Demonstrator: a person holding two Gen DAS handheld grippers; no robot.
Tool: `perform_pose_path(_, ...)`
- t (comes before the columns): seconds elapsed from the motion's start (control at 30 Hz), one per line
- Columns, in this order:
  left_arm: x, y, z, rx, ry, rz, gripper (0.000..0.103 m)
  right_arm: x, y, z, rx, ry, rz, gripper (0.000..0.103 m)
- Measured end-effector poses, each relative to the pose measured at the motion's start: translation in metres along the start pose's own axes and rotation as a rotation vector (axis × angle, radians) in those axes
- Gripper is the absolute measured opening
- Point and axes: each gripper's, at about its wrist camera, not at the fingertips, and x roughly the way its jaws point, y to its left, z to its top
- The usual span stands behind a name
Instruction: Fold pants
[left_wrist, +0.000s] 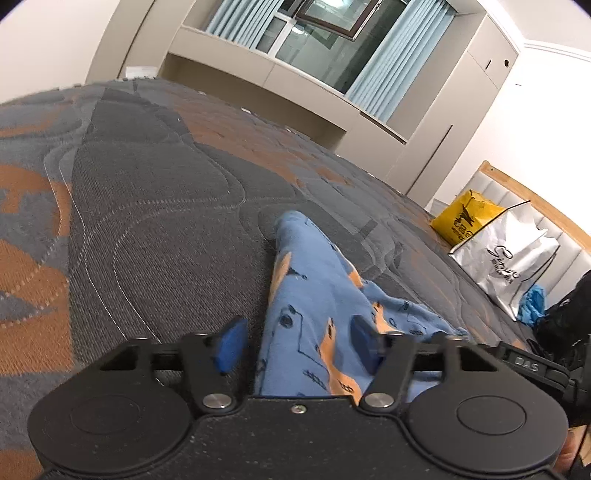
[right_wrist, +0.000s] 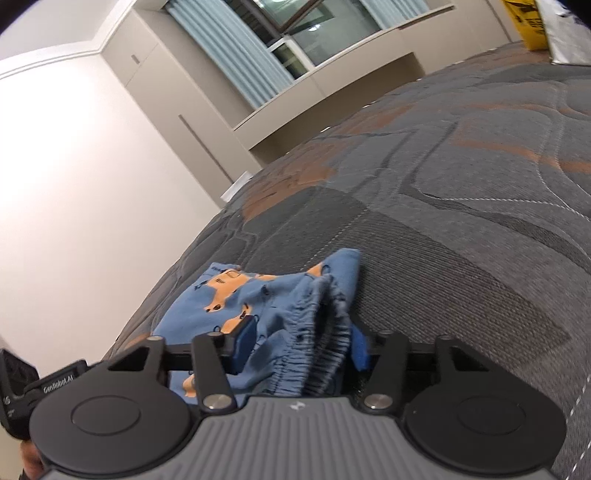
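Mattress w/ quilted grey-and-orange cover is filling most of both views, stitched curves running across it. Yellow bag is sitting at mattress edge, touching silver bag w/ script lettering, which is leaning upright against padded headboard w/ wood trim. Crumpled blue plastic item is lying just beside silver bag; type unclear. Window is showing dark outside, one sash tilting open; pale blue curtains are hanging on both sides. Beige built-in cabinets are framing the window. White wall is taking up left of right wrist view.
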Motion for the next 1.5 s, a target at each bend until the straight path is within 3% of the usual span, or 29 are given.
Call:
perform_pose_path(0.2,0.001,-0.003,-0.003,-0.001,0.005,0.016,0.036,-0.004,0.005,-0.004,0.007,-0.023,-0.05,0.029)
perform_pose_path(0.37,-0.004,-0.01,0.006,0.045,-0.014,0.016,0.028,-0.007,0.021,0.0,-0.056,-0.037,-0.064,0.024)
perform_pose_path(0.7,-0.001,-0.029,0.036,0.139,-0.067,0.018,0.027,0.006,0.048,0.026,-0.164,-0.047,-0.013,0.022)
perform_pose_path(0.93,0.017,-0.021,0.077,0.168,-0.114,0.082,0.027,0.055,0.062,0.06,-0.201,-0.037,0.04,0.022)
perform_pose_path(1.2,0.043,0.013,0.108,0.12,-0.142,0.156,0.027,0.123,0.079,0.097,-0.248,-0.029,0.073,0.022)
perform_pose_path(1.5,0.057,0.042,0.101,0.063,-0.093,0.182,0.028,0.164,0.075,0.089,-0.273,0.018,0.049,0.023)
